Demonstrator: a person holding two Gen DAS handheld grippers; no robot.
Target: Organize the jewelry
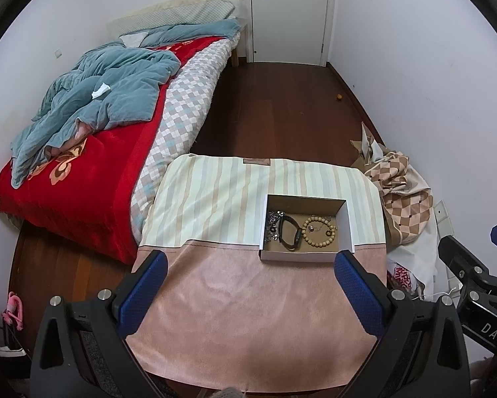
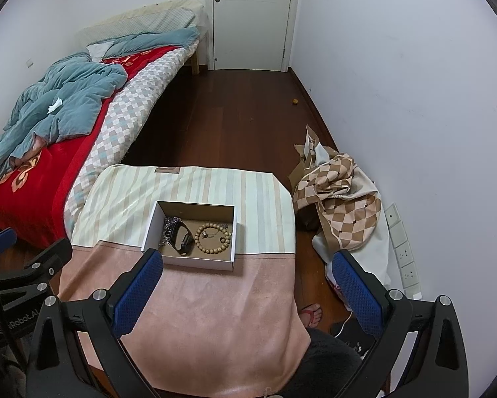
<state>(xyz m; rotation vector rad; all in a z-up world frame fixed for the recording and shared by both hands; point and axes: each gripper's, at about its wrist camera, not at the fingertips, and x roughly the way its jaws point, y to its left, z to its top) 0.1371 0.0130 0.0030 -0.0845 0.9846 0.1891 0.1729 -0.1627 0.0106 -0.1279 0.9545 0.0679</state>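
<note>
A shallow white cardboard box (image 1: 299,256) (image 2: 195,262) sits on the cloth-covered table (image 1: 248,315) (image 2: 212,315). Inside lie a wooden bead bracelet (image 1: 319,232) (image 2: 213,238), a black wristband (image 1: 290,234) (image 2: 181,238), a silver chain heap (image 1: 272,225) (image 2: 168,227) and small rings. My left gripper (image 1: 251,263) is open and empty, hovering above the pink cloth in front of the box. My right gripper (image 2: 246,262) is open and empty, above the table's right front, with its left finger near the box's front corner.
A bed (image 1: 92,152) (image 2: 49,152) with red blanket and blue quilt stands left of the table. A checkered cloth pile (image 1: 404,195) (image 2: 341,199) lies on the floor at right by the wall. A closed door (image 1: 289,13) is at the far end. A foot in a sandal (image 2: 311,313) shows below the table.
</note>
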